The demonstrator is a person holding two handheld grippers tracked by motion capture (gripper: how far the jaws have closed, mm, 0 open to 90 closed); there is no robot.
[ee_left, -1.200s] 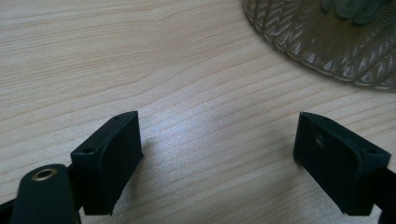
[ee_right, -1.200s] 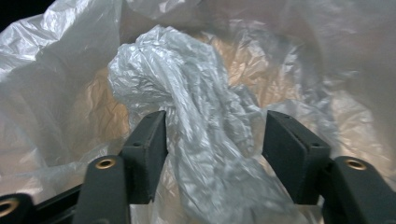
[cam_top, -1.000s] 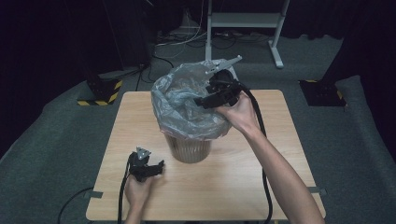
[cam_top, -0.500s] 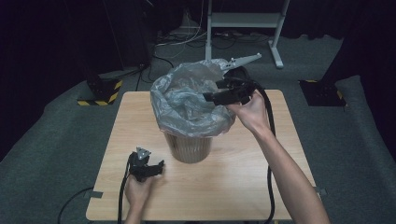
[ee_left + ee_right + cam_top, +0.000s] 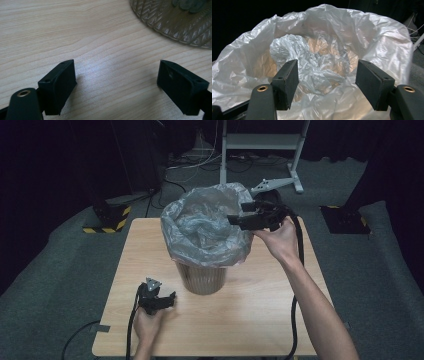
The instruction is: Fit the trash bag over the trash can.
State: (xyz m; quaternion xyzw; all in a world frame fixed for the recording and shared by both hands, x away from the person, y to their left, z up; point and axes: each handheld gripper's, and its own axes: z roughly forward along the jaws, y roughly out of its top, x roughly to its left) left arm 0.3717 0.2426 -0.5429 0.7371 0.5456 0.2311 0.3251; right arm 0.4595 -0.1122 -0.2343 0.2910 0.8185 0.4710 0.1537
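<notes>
Crinkled clear plastic of the bin liner (image 5: 319, 65) lies just ahead of the right gripper (image 5: 239, 220), whose jaws stand apart and released at the bag's near rim, grasping nothing. The liner drapes over a ribbed wastebasket (image 5: 202, 279) on the wooden surface (image 5: 260, 310). Low over that surface, the left gripper (image 5: 116, 78) is spread wide and empty, with the basket's base ahead and to its right.

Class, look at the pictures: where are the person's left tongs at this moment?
In the high view the left tongs sit low over the wooden table near its front left, open, just left of the bin lined with a plastic bag.
</notes>
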